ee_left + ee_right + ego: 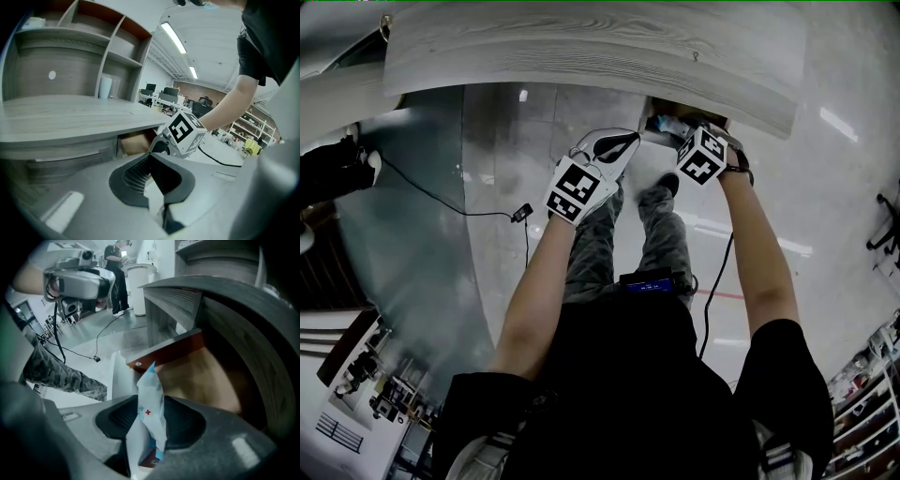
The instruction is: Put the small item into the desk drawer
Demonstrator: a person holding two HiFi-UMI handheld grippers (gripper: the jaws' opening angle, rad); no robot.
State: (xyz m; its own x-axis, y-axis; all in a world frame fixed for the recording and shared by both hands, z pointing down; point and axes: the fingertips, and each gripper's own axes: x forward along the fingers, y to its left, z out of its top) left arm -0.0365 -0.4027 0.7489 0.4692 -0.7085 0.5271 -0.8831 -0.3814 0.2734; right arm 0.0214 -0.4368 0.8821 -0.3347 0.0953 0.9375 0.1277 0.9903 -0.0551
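The small item is a white and blue packet [149, 385] with a red cross. My right gripper [149, 411] is shut on it and points steeply down over the open desk drawer [161, 352], whose inside is brown. In the head view the right gripper [675, 127] holds the packet [662, 123] at the drawer [714, 120] under the grey wooden desk top [581, 47]. My left gripper [622, 142] hangs to the left of it, below the desk edge, shut with nothing in it. From the left gripper [150, 157] view the right gripper [158, 146] sits at the drawer opening [135, 143].
A black cable [459, 208] with a small plug [521, 213] runs over the glossy floor left of the person's legs [595, 244]. Open shelves [93, 37] and a white cylinder [106, 86] stand on the desk. Storage racks [872, 394] line the right side.
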